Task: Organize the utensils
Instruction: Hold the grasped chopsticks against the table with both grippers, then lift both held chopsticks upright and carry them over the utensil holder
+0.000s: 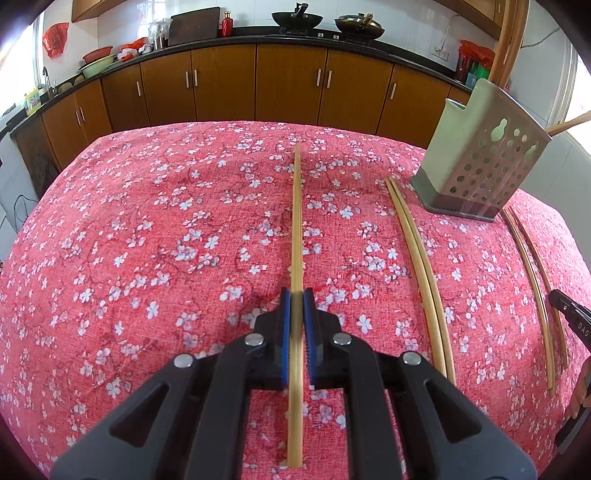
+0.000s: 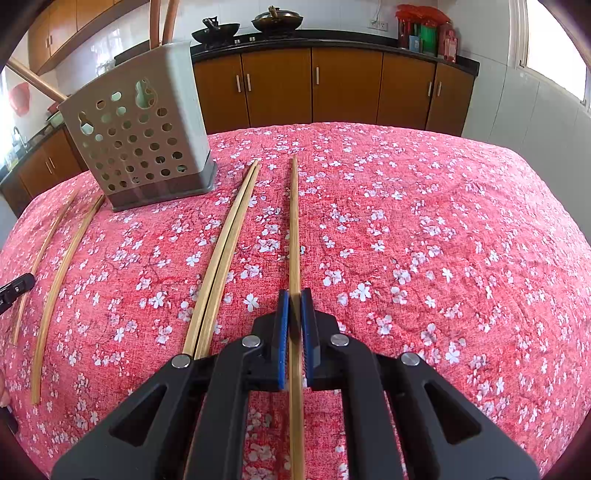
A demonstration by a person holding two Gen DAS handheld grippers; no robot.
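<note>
Both grippers are clamped on chopsticks right now. The left gripper (image 1: 297,295) has its blue pads pressed on a bamboo chopstick (image 1: 296,221) that runs straight ahead from between its fingertips over the red flowered tablecloth (image 1: 147,240), with the back end poking out behind the pads toward the camera. It may be a pair stacked together, hard to tell from this angle.

The right gripper (image 2: 294,295) is doing the same, jaws together on its own chopstick (image 2: 294,229), which points straight forward from its tips.

To the right of the left gripper lies a pair of chopsticks (image 1: 417,258) side by side, touching, flat on the cloth. Further right is another pair (image 1: 532,280), slightly apart from each other, just beside the tip of the other gripper at the frame edge.

The grey perforated utensil holder (image 1: 480,158) stands ahead and to the right of the left gripper, and ahead-left of the right one, just past the far ends of the loose pairs. A few chopsticks (image 1: 508,40) already stick up out of it, leaning

Kitchen cabinets (image 1: 258,85) and two woks (image 1: 295,18) on the stove sit well beyond the table
</note>
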